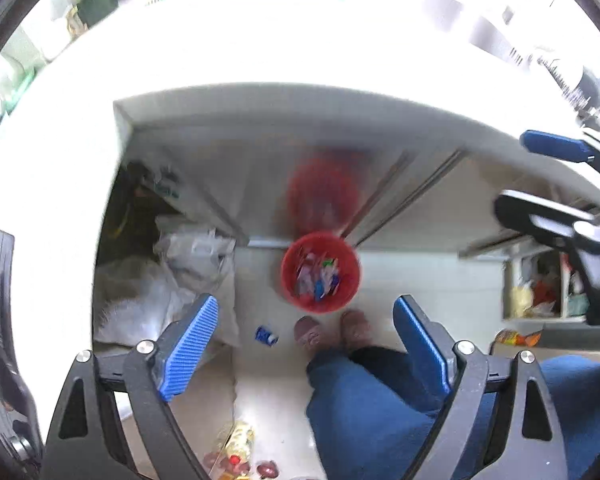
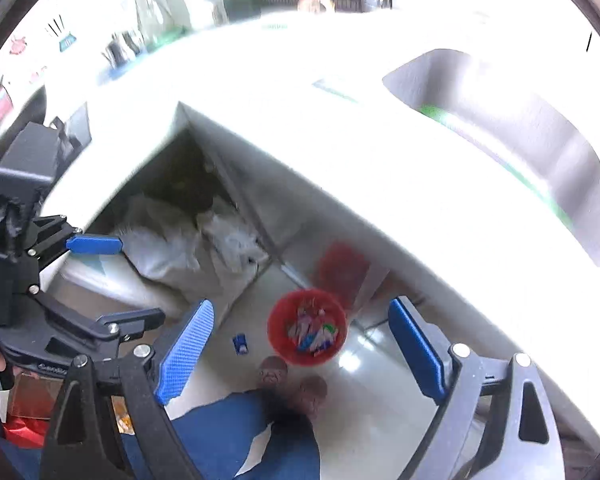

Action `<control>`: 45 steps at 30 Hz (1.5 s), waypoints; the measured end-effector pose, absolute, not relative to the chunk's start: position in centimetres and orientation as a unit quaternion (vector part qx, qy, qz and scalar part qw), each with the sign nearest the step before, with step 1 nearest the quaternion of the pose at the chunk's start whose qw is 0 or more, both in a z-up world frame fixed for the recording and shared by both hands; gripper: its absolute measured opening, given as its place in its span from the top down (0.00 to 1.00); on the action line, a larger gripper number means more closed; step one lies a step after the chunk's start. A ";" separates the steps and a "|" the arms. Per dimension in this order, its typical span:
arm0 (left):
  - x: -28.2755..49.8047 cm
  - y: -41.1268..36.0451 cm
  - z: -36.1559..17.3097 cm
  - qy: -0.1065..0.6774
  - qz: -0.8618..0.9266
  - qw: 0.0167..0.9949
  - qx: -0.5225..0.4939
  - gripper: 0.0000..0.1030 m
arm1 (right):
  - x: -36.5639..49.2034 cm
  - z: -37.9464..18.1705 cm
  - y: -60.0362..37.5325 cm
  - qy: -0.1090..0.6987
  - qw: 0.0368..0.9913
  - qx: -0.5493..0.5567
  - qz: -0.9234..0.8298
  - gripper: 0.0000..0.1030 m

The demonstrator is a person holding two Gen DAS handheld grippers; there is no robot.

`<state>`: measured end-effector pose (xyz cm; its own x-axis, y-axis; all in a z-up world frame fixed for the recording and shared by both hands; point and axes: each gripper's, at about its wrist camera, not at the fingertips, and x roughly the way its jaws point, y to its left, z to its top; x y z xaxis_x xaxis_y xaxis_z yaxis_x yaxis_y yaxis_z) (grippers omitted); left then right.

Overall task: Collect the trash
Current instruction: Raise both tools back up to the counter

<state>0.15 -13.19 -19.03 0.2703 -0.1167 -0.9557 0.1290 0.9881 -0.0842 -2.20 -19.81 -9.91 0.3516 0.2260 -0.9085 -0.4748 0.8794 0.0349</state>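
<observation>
Both claws hang high above the floor, pointing steeply down. The left claw (image 1: 306, 344) is spread wide with nothing between its blue pads. The right claw (image 2: 300, 350) is just as wide, also holding nothing. Far below, the red bin (image 1: 320, 271) sits on the floor against the cabinet, holding colourful trash. A blue scrap (image 1: 266, 336) lies left of the person's slippers (image 1: 332, 330).

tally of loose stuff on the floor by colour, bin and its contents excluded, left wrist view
Blue: 1, small blue wrapper left of the feet
Orange-yellow: 1, snack packet at right
Yellow-red: 1, packet at the bottom edge
White: 1 heap of white bags under the counter
Total: 4
</observation>
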 end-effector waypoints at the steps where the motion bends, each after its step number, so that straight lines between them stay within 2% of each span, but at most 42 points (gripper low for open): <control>1: 0.5 -13.1 -17.7 0.590 -0.077 0.804 0.000 0.14 | -1.9 -8.9 -20.0 0.517 0.820 -0.120 0.215 0.14; 9: 3.6 -12.5 -10.8 0.518 -0.055 0.853 0.006 0.14 | -0.3 -3.4 -20.9 0.463 0.856 -0.100 0.210 0.14; 18: 6.3 -10.1 -5.1 0.456 -0.032 0.889 0.013 0.14 | 2.5 -1.4 -21.0 0.434 0.869 -0.108 0.211 0.14; 32: 15.5 -2.3 -6.1 0.480 -0.074 0.874 0.018 0.14 | 8.5 -0.2 -15.1 0.403 0.882 -0.113 0.216 0.14; 37: 20.4 0.7 -7.8 0.504 -0.073 0.860 0.032 0.14 | 12.2 -0.9 -12.9 0.417 0.882 -0.086 0.201 0.14; 45: 26.6 5.1 -7.7 0.496 -0.086 0.863 0.052 0.14 | 18.3 -2.1 -9.7 0.436 0.880 -0.072 0.174 0.14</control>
<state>26.63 5.10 -7.73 0.4938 -0.0972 -0.8641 0.2012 0.9795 0.0048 18.31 -9.72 -2.08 0.5594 0.2434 -0.7923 -0.3694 0.9289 0.0245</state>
